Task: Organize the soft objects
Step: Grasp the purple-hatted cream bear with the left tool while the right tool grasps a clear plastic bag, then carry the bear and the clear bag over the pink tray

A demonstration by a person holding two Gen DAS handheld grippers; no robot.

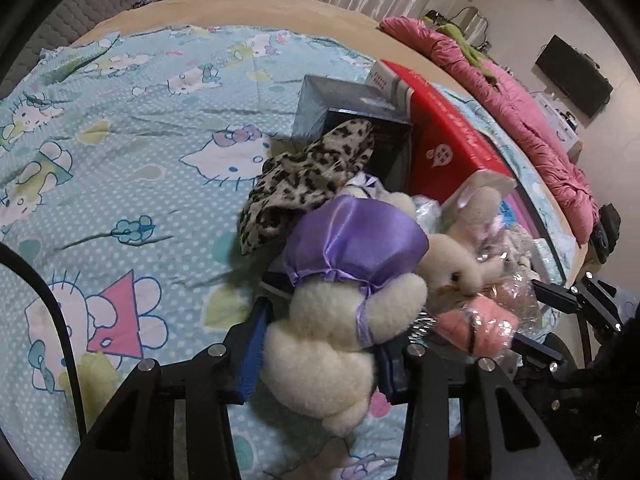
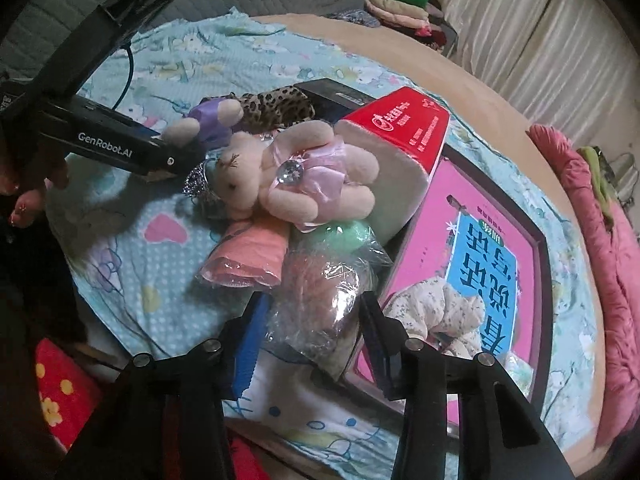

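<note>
A cream plush toy in a purple satin dress (image 1: pixel 352 248) lies between the blue pads of my left gripper (image 1: pixel 320 360), which is shut on its body. The same toy (image 2: pixel 212 120) shows at that gripper's tip in the right wrist view. My right gripper (image 2: pixel 310 332) is shut on a clear plastic bag (image 2: pixel 328 276) of soft green and pinkish balls. A bunny in a pink dress (image 2: pixel 304 176) lies just beyond the bag, beside a folded pink cloth in plastic wrap (image 2: pixel 248 256). A leopard-print cloth (image 1: pixel 308 184) drapes over a dark box (image 1: pixel 388 148).
All this lies on a bed with a blue cartoon-cat sheet (image 1: pixel 120 140). A red box (image 2: pixel 400 128) and a pink picture book (image 2: pixel 488 248) with a floral cloth (image 2: pixel 436 312) on it lie at the right. A pink quilt (image 1: pixel 520 112) lines the far bed edge.
</note>
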